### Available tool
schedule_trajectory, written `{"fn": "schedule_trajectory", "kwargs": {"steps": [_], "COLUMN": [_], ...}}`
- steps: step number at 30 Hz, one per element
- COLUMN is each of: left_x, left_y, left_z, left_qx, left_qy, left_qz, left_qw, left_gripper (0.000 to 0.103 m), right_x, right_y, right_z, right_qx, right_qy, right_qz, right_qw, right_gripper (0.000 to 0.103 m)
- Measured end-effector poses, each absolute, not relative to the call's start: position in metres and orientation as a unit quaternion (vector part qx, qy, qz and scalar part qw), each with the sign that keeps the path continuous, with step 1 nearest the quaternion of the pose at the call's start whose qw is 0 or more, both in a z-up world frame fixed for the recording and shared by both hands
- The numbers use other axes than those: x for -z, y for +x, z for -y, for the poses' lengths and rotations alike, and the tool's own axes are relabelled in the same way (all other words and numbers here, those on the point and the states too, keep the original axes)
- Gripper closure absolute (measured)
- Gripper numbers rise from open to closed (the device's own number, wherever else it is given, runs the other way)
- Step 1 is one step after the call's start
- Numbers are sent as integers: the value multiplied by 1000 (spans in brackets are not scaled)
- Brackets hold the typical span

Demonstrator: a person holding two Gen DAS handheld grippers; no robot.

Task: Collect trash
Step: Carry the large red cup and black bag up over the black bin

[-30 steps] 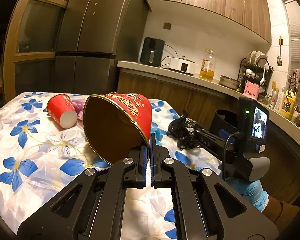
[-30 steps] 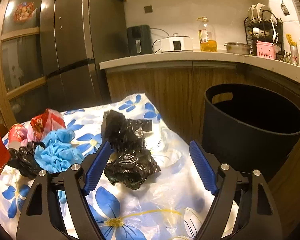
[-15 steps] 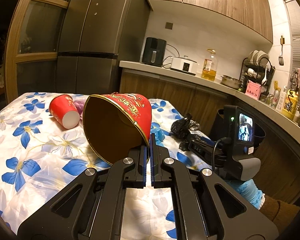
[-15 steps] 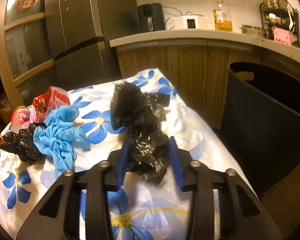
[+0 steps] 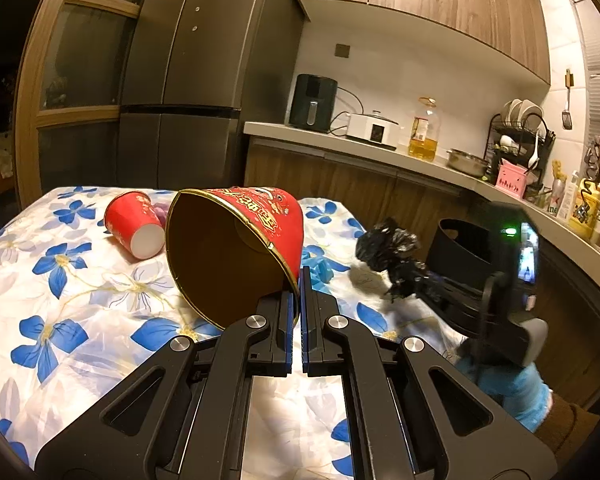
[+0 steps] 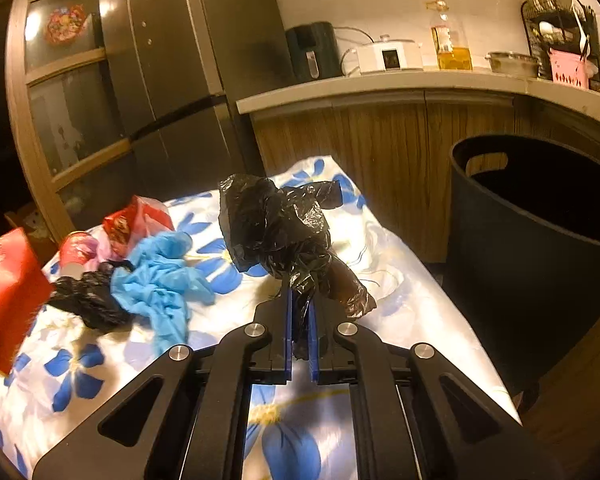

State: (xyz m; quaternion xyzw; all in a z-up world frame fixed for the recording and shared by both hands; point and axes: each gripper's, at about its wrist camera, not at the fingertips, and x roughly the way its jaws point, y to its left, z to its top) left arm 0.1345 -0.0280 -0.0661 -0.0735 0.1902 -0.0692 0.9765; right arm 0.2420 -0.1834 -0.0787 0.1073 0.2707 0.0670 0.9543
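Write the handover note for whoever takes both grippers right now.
Left gripper: shut on the rim of the big red paper bucket, held on its side.
Right gripper: jaws have just closed on the black plastic bag, lifted off the floral cloth.
Black bin: beside the table, on the right.
Left on the cloth: small red cup, blue glove, another black bag, red wrapper.
Done: two items gripped, neither binned.

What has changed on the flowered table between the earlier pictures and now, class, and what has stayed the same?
The right gripper has just been closing and now pinches the black plastic bag, which is lifted off the tablecloth near the black bin. Unchanged: the left gripper stays shut on the rim of the big red paper bowl; the small red cup and blue glove lie where they were.
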Motion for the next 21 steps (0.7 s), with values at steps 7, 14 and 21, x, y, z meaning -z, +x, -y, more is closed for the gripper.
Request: {"fn": "schedule_trajectory", "kwargs": {"steps": [7, 14, 21], "left_x": [56, 42, 26], "left_y": [135, 140, 150], "left_z": [39, 59, 95], "left_qx": [68, 82, 112], "left_qy": [-62, -47, -30], "left_qz": [-184, -170, -153], "left_qw": [979, 981, 981], "left_gripper": [101, 101, 101], "right_x": [53, 29, 11], "right_y": [209, 186, 169], "right_z": [196, 217, 250], "right_qx": [-75, -68, -37], "right_qy": [102, 103, 107], "right_qz": [-238, -204, -173], "right_qw": [963, 971, 979], "right_gripper": [96, 96, 96]}}
